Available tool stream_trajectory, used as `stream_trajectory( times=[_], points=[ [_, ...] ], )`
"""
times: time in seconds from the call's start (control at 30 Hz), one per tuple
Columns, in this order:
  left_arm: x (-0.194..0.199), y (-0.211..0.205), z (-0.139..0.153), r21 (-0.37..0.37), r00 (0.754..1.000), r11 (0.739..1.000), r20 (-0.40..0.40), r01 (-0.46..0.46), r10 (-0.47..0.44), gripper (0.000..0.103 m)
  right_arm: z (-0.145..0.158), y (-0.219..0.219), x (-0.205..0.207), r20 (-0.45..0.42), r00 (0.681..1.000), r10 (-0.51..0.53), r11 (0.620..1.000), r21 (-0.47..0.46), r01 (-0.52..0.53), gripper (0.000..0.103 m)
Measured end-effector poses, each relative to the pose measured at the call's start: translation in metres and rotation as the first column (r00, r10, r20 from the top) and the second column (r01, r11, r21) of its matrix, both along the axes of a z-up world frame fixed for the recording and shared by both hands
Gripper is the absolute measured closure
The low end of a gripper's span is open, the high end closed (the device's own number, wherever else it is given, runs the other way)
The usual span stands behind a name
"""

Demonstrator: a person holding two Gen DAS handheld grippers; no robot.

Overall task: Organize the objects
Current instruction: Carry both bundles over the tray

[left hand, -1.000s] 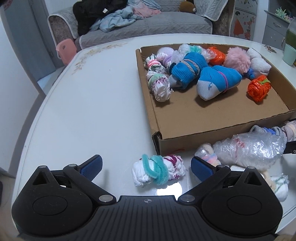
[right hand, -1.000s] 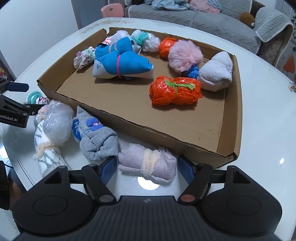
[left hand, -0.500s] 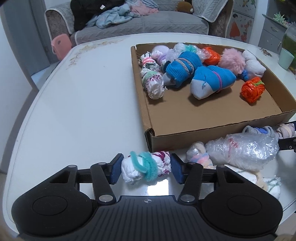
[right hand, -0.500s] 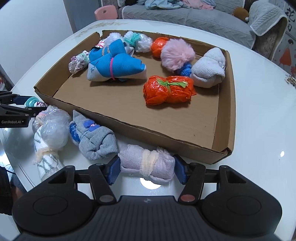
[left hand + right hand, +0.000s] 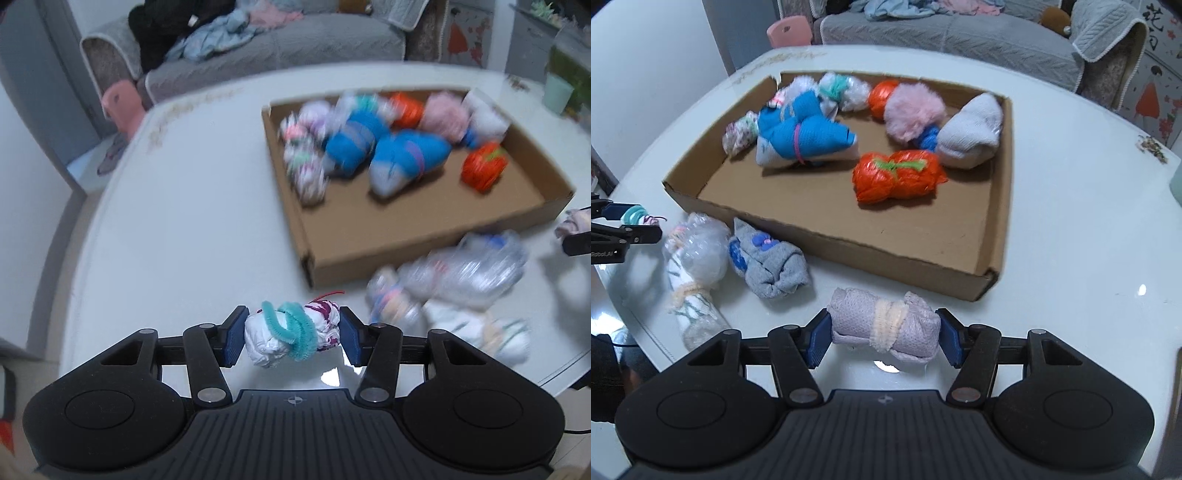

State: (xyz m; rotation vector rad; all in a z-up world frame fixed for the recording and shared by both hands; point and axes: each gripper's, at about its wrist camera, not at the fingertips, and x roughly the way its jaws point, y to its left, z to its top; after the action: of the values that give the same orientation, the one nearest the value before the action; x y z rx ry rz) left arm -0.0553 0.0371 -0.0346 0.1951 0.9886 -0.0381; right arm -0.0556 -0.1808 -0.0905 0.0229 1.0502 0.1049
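Beside cardboard tray, grey sock bundle, plastic-wrapped bundle

we see a glossy white tabletop mirroring light, a matt brown corrugated cardboard tray, a crinkly orange plastic bundle, a fluffy pink pompom, and a soft lilac knitted cloth roll.
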Motion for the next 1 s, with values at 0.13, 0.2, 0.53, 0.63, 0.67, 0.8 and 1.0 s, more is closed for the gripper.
stream_trajectory(
  times=[0.13,0.2,0.53,0.63,0.67,0.8,1.0],
  points=[
    [0.012,-0.01,0.035,-0.053,0.997,0.996,0.045,0.07,-0.067,0.045,0.023,-0.007,0.001,0.074,0.997,-0.01,1.0,0.005,0.009,0.048],
    [0.022,-0.02,0.046,-0.037,0.988,0.99,0.072,0.138,-0.135,0.046,0.033,-0.004,0.004,0.124,0.992,0.016,1.0,0.012,-0.018,0.048],
    [0.071,-0.04,0.03,-0.015,0.96,0.963,0.087,0.267,-0.265,0.046,0.048,0.02,0.053,0.263,0.945,0.195,0.978,0.017,-0.206,0.048],
    [0.079,-0.04,0.02,-0.017,0.964,0.966,0.07,0.259,-0.257,0.045,0.039,0.024,0.064,0.239,0.946,0.218,0.974,0.006,-0.226,0.048],
    [0.08,-0.042,0.017,-0.016,0.964,0.966,0.063,0.258,-0.256,0.045,0.037,0.027,0.067,0.234,0.943,0.236,0.97,0.004,-0.243,0.048],
    [0.089,-0.044,0.001,-0.013,0.967,0.967,0.03,0.255,-0.255,0.045,0.029,0.035,0.077,0.217,0.932,0.29,0.955,-0.007,-0.296,0.048],
    [0.095,-0.047,-0.018,-0.002,0.958,0.958,-0.02,0.286,-0.286,0.045,0.013,0.049,0.088,0.159,0.916,0.368,0.929,-0.02,-0.37,0.048]
  ],
)
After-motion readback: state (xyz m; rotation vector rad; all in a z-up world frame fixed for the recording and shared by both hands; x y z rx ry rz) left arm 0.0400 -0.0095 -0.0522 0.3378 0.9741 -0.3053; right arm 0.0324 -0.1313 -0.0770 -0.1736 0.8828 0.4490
